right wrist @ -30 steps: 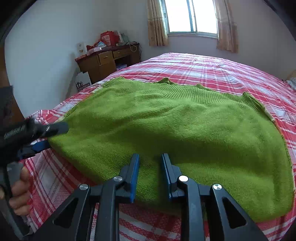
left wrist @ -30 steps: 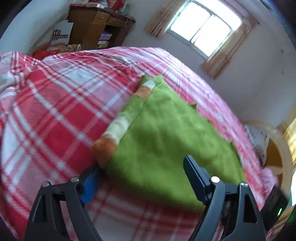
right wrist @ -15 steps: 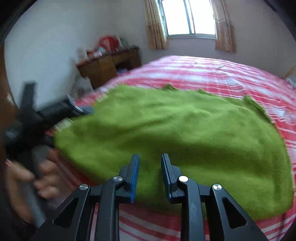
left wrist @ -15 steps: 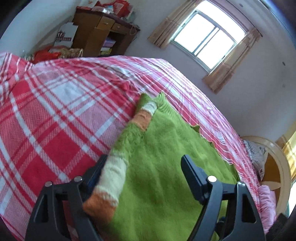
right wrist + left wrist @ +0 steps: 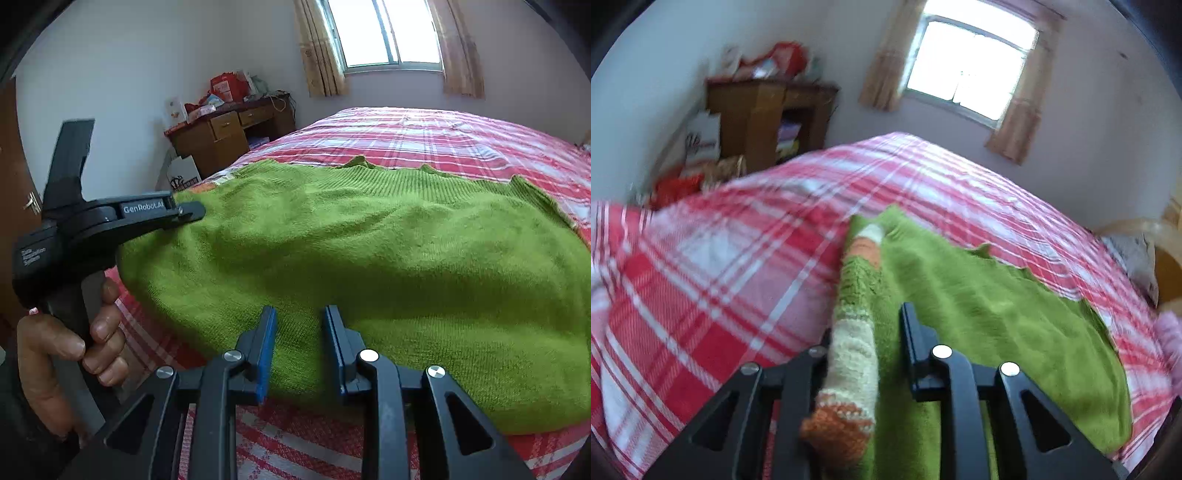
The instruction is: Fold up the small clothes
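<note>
On the bed (image 5: 424, 129), near its front left corner, a green sweater (image 5: 369, 251) is spread flat over the red plaid cover. Its striped sleeve (image 5: 857, 354), banded cream and orange, is folded along the sweater's left edge and is clamped between the jaws of the left gripper (image 5: 866, 347). The right gripper (image 5: 300, 332) is held at the sweater's near hem, its jaws slightly apart with nothing gripped. A wooden desk (image 5: 229, 136) is seen against the far wall.

Pale walls, a bright curtained window (image 5: 388, 35), a cluttered wooden desk (image 5: 229, 136) beside the red-plaid bed (image 5: 443, 136).
</note>
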A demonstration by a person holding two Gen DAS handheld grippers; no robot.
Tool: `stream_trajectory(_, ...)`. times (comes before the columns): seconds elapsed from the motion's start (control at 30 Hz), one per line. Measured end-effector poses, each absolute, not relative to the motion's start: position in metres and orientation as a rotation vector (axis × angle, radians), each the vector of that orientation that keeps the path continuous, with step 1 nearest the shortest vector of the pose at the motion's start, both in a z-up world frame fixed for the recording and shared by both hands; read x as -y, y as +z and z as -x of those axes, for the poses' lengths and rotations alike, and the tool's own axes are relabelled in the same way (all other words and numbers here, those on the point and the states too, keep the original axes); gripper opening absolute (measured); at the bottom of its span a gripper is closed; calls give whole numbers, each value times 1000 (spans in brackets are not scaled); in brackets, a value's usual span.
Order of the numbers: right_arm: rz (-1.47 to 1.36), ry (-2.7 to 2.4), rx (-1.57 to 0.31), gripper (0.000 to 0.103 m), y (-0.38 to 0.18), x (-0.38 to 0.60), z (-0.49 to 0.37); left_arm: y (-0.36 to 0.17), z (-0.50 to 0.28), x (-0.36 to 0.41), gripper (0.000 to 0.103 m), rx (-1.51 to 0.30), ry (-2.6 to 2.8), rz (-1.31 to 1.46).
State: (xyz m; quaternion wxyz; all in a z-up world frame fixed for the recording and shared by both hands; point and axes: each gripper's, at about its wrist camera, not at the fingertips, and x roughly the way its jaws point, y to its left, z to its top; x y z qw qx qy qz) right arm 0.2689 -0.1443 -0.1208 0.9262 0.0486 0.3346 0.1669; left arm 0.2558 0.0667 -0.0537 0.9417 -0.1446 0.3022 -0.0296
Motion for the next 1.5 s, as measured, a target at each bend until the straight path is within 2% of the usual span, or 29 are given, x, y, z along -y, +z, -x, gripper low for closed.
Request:
stream_trajectory(0.33,-160,372,-683,28,-123,154,-270,-37,-246,-5,18,-551,-213,68)
stream_trajectory(0.53,-253,411,-696,28,-123,167,-272,-54,-248,26,6,-628,-326,2)
stream_trajectory(0.83,-331,427,-680,29,-92,217,-273,-60,-243,25,6,-644,-377,58)
stream_trajectory(0.9,-382,435,-660,49,-78,229,-286,-59,-242,23,6,-639,-374,68)
stream_trajectory(0.93,-417,468,-658,68,-74,232,-296,-59,-243,24,6,-639,-374,71)
stream_trajectory(0.97,-459,504,-655,71,-71,233,-308,-60,-244,23,6,-639,-376,77)
stream_trajectory(1.23,-642,701,-826,71,-93,201,-408,-62,-242,21,6,-632,-381,106)
stream_trajectory(1.43,-404,780,-959,70,-95,138,-435,-62,-240,16,6,-641,-385,111)
stream_trajectory(1.5,-337,775,-969,49,-93,127,-438,-59,-235,14,6,-635,-377,78)
